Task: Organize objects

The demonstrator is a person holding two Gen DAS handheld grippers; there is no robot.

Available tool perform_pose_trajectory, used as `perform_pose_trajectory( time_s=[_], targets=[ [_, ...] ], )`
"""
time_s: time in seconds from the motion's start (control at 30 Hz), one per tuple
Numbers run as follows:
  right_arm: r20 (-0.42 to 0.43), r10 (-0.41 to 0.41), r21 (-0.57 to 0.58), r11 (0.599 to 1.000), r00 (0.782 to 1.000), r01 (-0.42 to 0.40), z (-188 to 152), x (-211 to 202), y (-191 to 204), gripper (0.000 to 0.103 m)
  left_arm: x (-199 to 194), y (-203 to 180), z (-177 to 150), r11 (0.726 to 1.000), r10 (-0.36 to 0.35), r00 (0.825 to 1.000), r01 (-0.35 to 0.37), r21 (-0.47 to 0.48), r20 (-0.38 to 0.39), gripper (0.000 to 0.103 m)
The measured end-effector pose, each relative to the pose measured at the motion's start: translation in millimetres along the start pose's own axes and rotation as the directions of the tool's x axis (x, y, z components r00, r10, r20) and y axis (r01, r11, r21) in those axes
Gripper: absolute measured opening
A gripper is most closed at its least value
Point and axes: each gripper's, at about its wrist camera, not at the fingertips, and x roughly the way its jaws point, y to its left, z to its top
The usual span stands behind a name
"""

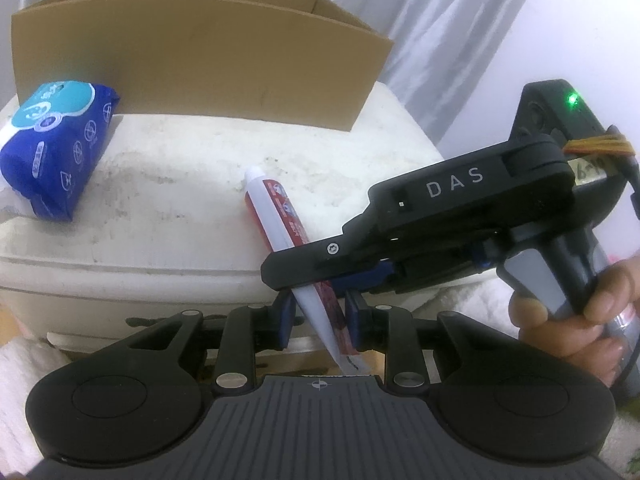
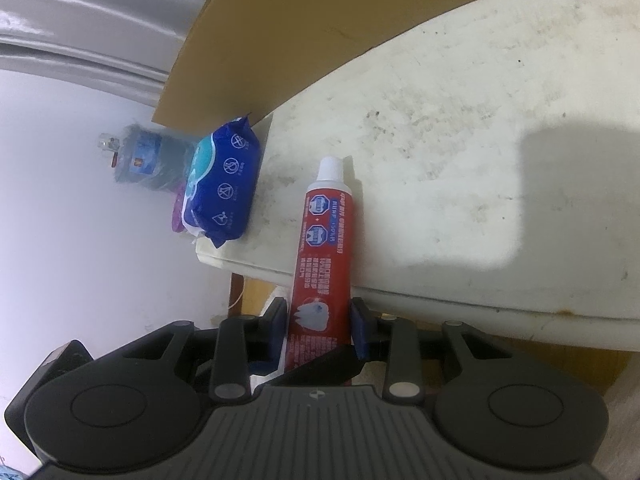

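A red and white toothpaste tube (image 1: 268,208) (image 2: 326,232) lies with its cap end on the white table (image 1: 180,184) and its tail past the front edge. My right gripper (image 2: 320,316) is shut across the tube's flat width. In the left wrist view it reaches in from the right (image 1: 304,276). My left gripper (image 1: 320,312) is shut on the tube's tail, just behind the right one. One of its black fingers (image 2: 328,364) crosses the tube in the right wrist view. A blue wipes pack (image 1: 56,140) (image 2: 224,188) lies at the table's left edge.
An open cardboard box (image 1: 200,60) (image 2: 300,40) stands at the back of the table (image 2: 460,160), right behind the wipes pack. A person's hand (image 1: 572,312) holds the right gripper's handle. A large water bottle (image 2: 140,160) stands on the floor beyond the table. Curtains hang behind.
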Motion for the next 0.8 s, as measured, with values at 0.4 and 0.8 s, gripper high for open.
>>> perform_pose_trajectory(
  time_s=[0.4, 0.8],
  targets=[
    [0.021, 0.011, -0.033, 0.999, 1.0, -0.011, 4.1, -6.1, 7.7, 0.038, -7.7, -4.1, 4.6, 0.999, 0.022, 0.999, -0.023, 0.046, 0.03, 0.026],
    [0.028, 0.012, -0.052, 0.999, 1.0, -0.01, 6.9, -7.9, 13.9, 0.038, -9.9, -4.2, 6.7, 0.998, 0.027, 0.999, -0.03, 0.056, 0.042, 0.026]
  ],
)
